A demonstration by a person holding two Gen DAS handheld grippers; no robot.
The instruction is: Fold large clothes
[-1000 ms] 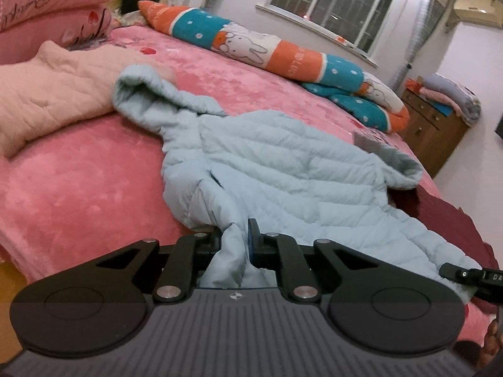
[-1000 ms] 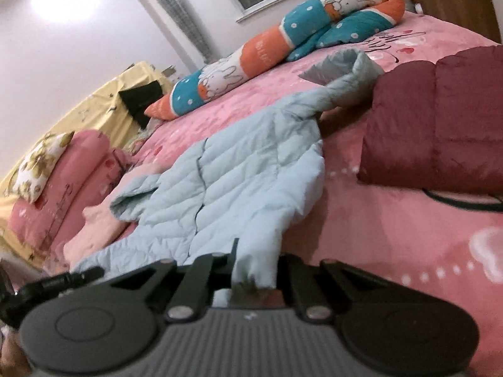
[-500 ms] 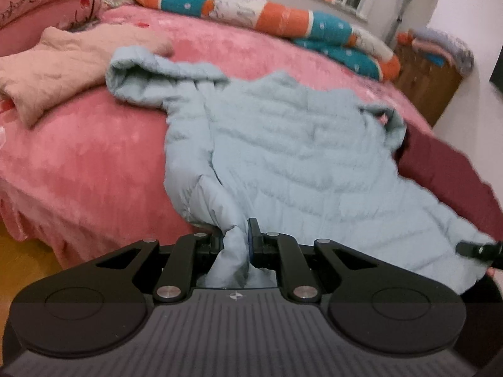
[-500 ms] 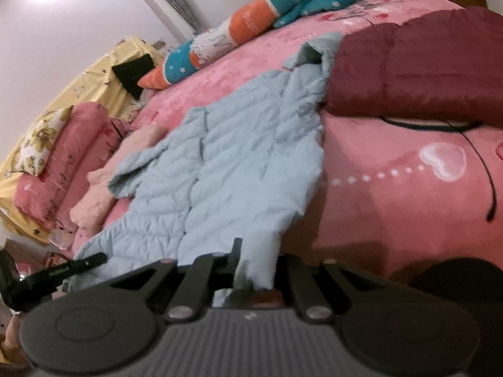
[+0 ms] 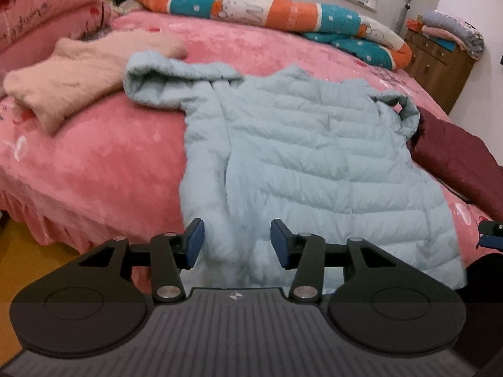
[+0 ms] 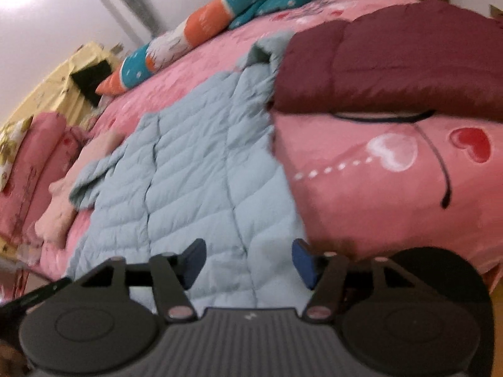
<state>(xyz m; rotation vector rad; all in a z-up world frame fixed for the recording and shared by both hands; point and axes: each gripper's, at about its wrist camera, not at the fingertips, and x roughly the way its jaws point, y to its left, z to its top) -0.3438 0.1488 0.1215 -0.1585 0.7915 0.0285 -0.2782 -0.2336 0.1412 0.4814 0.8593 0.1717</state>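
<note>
We are looking at a pale blue quilted jacket (image 5: 308, 157) that is lying spread flat on the pink bed (image 5: 103, 163), filling the middle of the left view and the centre left of the right view (image 6: 188, 169), with its hem hanging toward the bottom of both frames at the bed's near edge. We are judging it as light, puffy and soft: it will be sagging and bunching wherever we lift it, and the smooth shell looks somewhat slippery, so a shallow pinch may be slipping off. The safest holds seem to be the stitched edges, at the two hem corners or the shoulder seams, where the layers are gathering thickly enough to bite. Its long axis is running from the hem at the bottom of the frame up to the collar near the upper middle, with one sleeve (image 5: 163, 81) reaching toward the upper left beside a pink sweater (image 5: 81, 72) and the other sleeve (image 5: 405, 110) curling at the right against a dark red quilt (image 5: 456, 157). The left gripper (image 5: 236, 240) is opening its jaws, spread apart with the hem lying between them but not pinched. The right gripper (image 6: 248, 262) is also opening, its pads (image 6: 303, 260) standing clear of the fabric that is lying between them at the hem's other corner.
</note>
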